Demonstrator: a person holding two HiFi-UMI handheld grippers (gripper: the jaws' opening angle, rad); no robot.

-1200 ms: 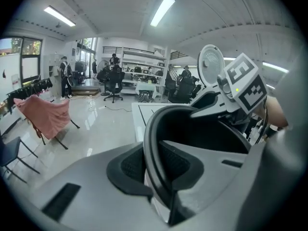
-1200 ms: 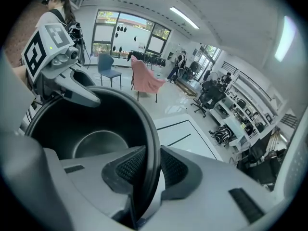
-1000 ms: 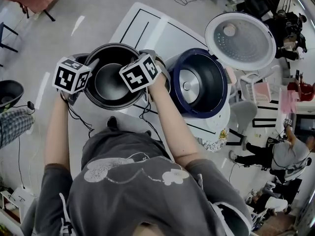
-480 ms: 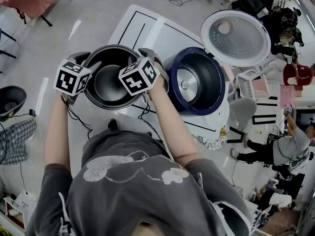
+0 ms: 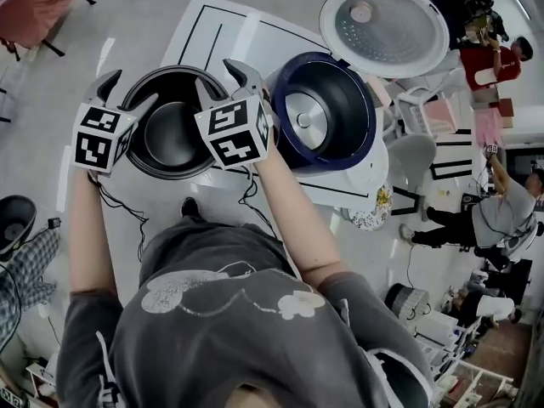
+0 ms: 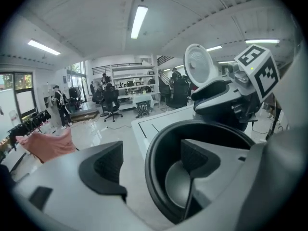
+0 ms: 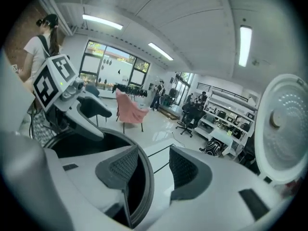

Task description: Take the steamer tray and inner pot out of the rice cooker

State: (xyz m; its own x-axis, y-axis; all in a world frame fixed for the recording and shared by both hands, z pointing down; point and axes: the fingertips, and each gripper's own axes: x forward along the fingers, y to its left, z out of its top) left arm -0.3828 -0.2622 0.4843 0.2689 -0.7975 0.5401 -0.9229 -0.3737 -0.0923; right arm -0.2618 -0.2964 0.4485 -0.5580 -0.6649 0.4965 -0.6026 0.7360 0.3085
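Observation:
The black inner pot (image 5: 174, 121) stands on the white table (image 5: 246, 36), left of the navy rice cooker (image 5: 327, 113), whose lid (image 5: 384, 28) is up and whose well shows only a silver plate. My left gripper (image 5: 126, 92) hovers over the pot's left rim and my right gripper (image 5: 225, 82) over its right rim. Both sets of jaws are opening. In the left gripper view the pot (image 6: 207, 134) has its rim between the pads of the left gripper (image 6: 151, 165), untouched. The right gripper view shows the right gripper (image 7: 154, 170) likewise astride the rim of the pot (image 7: 143, 186).
Cables (image 5: 246, 195) hang off the table's near edge. A pink cloth on a chair (image 5: 30, 7) is at the far left. People and chairs (image 5: 497, 215) fill the floor to the right. A black bin (image 5: 15, 223) sits on the floor at the left.
Both grippers have let go of the pot's rim, opened wide and risen above it. The pot stays on the table.

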